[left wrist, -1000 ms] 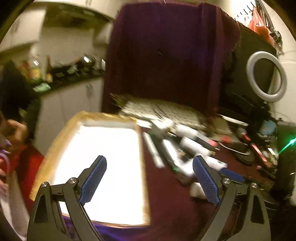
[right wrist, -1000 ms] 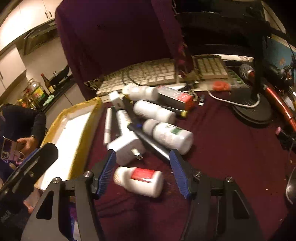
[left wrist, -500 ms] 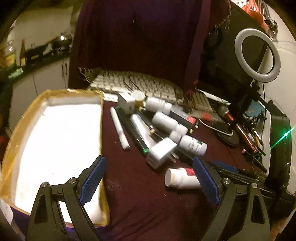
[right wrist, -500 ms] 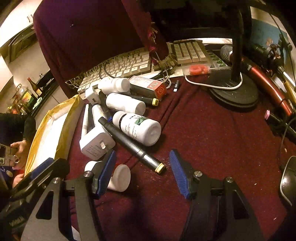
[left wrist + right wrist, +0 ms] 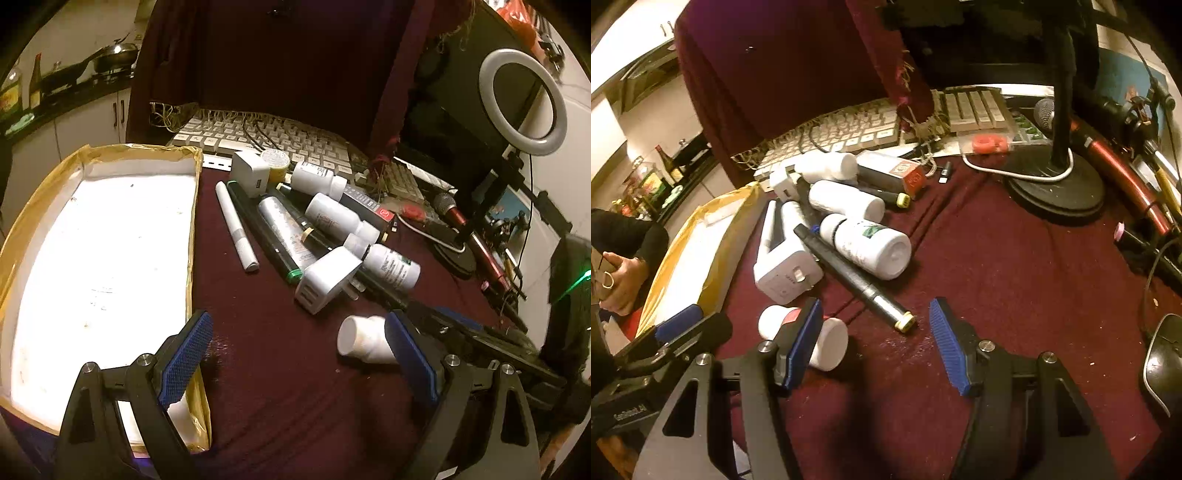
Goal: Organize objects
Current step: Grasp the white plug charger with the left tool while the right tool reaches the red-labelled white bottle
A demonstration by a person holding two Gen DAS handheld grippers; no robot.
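Both grippers hung low over the dark red cloth (image 5: 266,387), and both had their jaws spread wide with nothing between them. Nearest to the right gripper (image 5: 875,336) lay a small white pill bottle (image 5: 831,343) with a red label. It lay on its side, partly hidden behind the left blue pad, so it sat just left of the gap and not inside it. Its long way ran across, from left to right. In the left wrist view the same small white pill bottle (image 5: 360,338) lay just beside the right pad of the left gripper (image 5: 295,362). Both grippers were close to it, but the right one seemed nearer (it would likely need to slide a bit left to get the bottle between its pads).

A little farther lay a black pen with a gold tip (image 5: 855,277), pointing toward the right gripper. Next to it were a white charger plug (image 5: 786,271) and a bigger white bottle (image 5: 870,247) with a green mark; its small writing could not be read. Farther still, a dark box with a red end (image 5: 892,173) showed a logo too blurry to read. Off to the left sat the white tray with yellow edges (image 5: 194,206), with nothing in it yet. At the very back was a keyboard (image 5: 266,134).
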